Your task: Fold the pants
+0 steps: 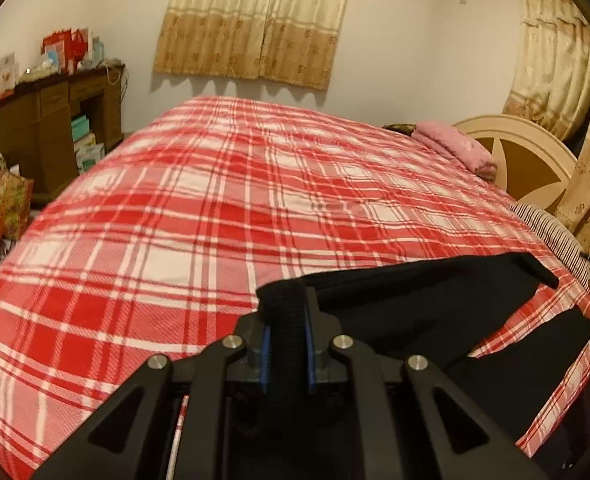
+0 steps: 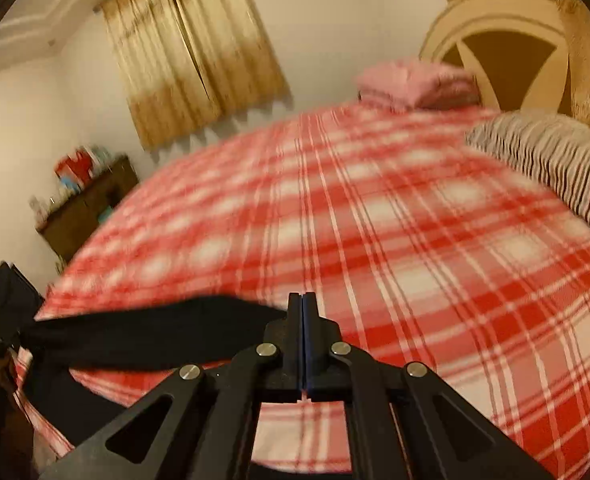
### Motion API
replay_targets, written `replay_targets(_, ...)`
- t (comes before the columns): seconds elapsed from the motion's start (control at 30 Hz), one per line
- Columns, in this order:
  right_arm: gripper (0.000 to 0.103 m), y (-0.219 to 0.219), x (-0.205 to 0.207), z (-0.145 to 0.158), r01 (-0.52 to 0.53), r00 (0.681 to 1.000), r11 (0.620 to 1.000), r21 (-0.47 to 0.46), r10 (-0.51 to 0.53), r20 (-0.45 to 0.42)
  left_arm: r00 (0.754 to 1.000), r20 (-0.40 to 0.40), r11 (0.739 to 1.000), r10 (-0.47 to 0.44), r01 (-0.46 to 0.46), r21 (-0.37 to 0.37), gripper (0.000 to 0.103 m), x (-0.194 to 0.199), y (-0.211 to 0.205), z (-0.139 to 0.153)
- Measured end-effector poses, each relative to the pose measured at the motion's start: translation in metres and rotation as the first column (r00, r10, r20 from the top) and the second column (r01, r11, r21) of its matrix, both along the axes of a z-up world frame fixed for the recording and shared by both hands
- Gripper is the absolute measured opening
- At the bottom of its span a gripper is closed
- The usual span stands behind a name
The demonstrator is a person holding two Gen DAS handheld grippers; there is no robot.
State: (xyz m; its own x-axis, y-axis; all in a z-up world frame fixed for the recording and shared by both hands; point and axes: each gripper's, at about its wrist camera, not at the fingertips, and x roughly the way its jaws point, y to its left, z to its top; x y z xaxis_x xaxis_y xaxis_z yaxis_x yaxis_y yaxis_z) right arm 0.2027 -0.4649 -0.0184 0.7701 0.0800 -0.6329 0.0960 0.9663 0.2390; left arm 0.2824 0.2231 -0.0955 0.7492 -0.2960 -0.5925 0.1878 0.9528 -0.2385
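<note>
Black pants [image 1: 435, 304] hang stretched above the near edge of a bed with a red and white plaid cover [image 1: 215, 200]. My left gripper [image 1: 287, 312] is shut on the ribbed waistband or cuff of the pants. In the right wrist view the pants [image 2: 143, 332] run as a taut black band from the left gripper [image 2: 7, 312] at far left to my right gripper [image 2: 303, 312], whose fingers are pressed together on the cloth's end. The right wrist view is blurred by motion.
A pink folded blanket [image 1: 455, 148] and a striped pillow [image 2: 555, 168] lie at the head of the bed by a cream headboard [image 1: 527, 152]. A brown desk [image 1: 55, 120] with boxes stands at far left. Curtains [image 1: 251, 20] hang on the wall.
</note>
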Motion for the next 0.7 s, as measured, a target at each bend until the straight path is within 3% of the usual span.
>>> replay_targets(0.13,0.007,0.003,0.023,-0.017,0.047,0.997,0.999,-0.025,-0.049,-0.064,1.000,-0.005,1.000,0.002,-0.002,-0.007,0.013,0.006,-0.002,-0.001)
replay_targets(0.2,0.042,0.007,0.034,-0.025,0.040,0.996,0.998,-0.045,-0.044,-0.080,1.000,-0.006,1.000,0.000,0.000,0.006,0.013,0.007,-0.005,-0.001)
replay_targets(0.23,0.072,0.008,0.041,-0.030,0.020,0.996,1.000,-0.011,-0.021,-0.090,1.000,-0.008,1.000,-0.001,0.001,0.011,0.014,0.007,-0.005,-0.002)
replay_targets(0.27,0.079,0.007,0.043,-0.035,0.013,0.995,1.000,0.026,-0.010,-0.096,1.000,-0.011,1.000,-0.003,0.003,0.014,0.014,0.006,-0.004,-0.003)
replay_targets(0.3,0.079,0.005,0.051,-0.043,0.013,0.993,0.996,0.083,-0.004,-0.116,1.000,-0.015,1.000,-0.003,0.003,0.020,0.014,0.006,-0.003,-0.005)
replay_targets(0.53,0.076,0.002,0.097,-0.090,0.041,0.966,0.982,0.185,0.008,-0.260,0.999,-0.044,1.000,0.010,-0.009,0.025,0.014,0.009,0.002,-0.016)
replay_targets(0.6,0.054,0.005,0.105,-0.097,0.017,0.963,0.975,0.224,0.045,-0.267,0.999,-0.048,0.999,0.013,-0.012,0.033,0.014,0.011,0.001,-0.017)
replay_targets(0.67,0.006,0.013,0.110,-0.099,0.004,0.961,0.980,0.200,0.051,-0.270,0.999,-0.049,0.999,0.016,-0.014,0.039,0.014,0.013,-0.001,-0.017)
replay_targets(0.7,0.006,0.016,0.110,-0.097,-0.010,0.962,0.984,0.179,0.058,-0.268,0.999,-0.048,0.999,0.018,-0.016,0.038,0.014,0.013,-0.002,-0.017)
